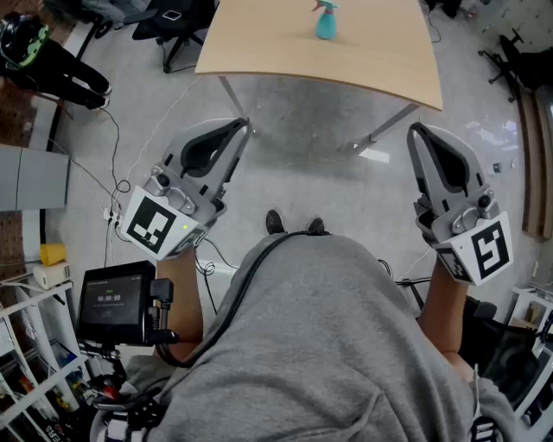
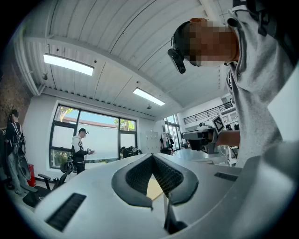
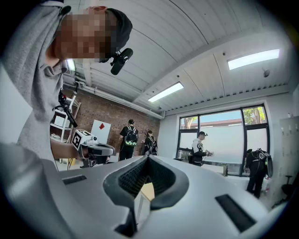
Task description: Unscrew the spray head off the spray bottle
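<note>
1. The bottle point(image 1: 326, 26) is small and teal. We judge it to be thin plastic and light, though we can't tell how full it is. It stands upright and narrow, so it will probably tip if nudged. The smooth wall could slip or spin between the pads, and it may give under a hard squeeze.
2. The spray head point(image 1: 325, 7) is on the bottle and not yet unscrewed. We judge it stiffer than the body, with an awkward trigger shape.
3. For the hold, we'd put one hand-held gripper across the body below the neck to stop it turning. The other would go on the collar under the head, not on the trigger.
4. The left hand-held gripper point(image 1: 243, 127) is clenched with nothing between its jaws. Its own view shows the pads meeting on air.
5. The right hand-held gripper point(image 1: 416, 130) is also clenched and empty, and its view shows the same.
6. The bottle sits on the counter point(image 1: 259, 52) at the far top of the head view, well apart from both hand-held grippers.
7. Both hand-held grippers hang over the floor, close to the person's body and short of the counter's near edge. The bottle lies ahead, roughly between their two lines.
8. We judge the task not yet begun. Both hand-held grippers need to open and cross to the counter before any grasp.
</note>
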Available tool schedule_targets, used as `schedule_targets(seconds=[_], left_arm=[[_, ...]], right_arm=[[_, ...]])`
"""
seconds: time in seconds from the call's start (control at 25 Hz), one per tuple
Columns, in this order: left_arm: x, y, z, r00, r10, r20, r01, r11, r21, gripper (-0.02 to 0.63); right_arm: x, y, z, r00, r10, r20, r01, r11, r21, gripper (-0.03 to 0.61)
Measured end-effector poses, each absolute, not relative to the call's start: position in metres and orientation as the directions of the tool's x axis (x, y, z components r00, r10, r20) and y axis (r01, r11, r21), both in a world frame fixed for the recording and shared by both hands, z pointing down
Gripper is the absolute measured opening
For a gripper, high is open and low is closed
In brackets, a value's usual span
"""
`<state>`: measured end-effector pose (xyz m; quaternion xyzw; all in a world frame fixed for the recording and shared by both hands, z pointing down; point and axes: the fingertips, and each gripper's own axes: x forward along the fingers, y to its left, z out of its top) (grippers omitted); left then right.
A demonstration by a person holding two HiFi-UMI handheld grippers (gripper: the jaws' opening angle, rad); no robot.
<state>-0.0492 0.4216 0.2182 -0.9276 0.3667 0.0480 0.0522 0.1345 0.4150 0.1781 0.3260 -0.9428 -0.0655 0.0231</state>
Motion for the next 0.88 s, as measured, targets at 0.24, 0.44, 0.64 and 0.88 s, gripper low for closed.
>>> schedule_targets(seconds=[0.24, 0.44, 0.64, 0.88], left_arm=[[-0.0492, 0.4218, 0.2204, 0.728, -0.675, -0.122, -0.685, -0.726, -0.066, 0.003], [-0.0444, 0.4214, 0.2213, 0.735, -0.668, -0.115, -0.677, -0.733, -0.069, 0.003], [-0.0414, 0.4206, 0.2217, 0.737, -0.666, -0.112, -0.674, -0.736, -0.064, 0.003], [-0.043, 0.4216, 0.2243, 0.737, -0.666, -0.119, -0.675, -0.736, -0.058, 0.003]], right_arm=[[0.1324, 0.4159, 0.1753, -0.786, -0.618, -0.007, -0.613, 0.778, 0.136, 0.005], [0.1352, 0.4156, 0.1752, -0.782, -0.624, -0.008, -0.619, 0.774, 0.132, 0.005], [0.14, 0.4148, 0.1774, -0.777, -0.63, 0.001, -0.625, 0.771, 0.127, 0.005], [0.1369, 0.4166, 0.1817, -0.774, -0.633, 0.003, -0.629, 0.769, 0.118, 0.005]])
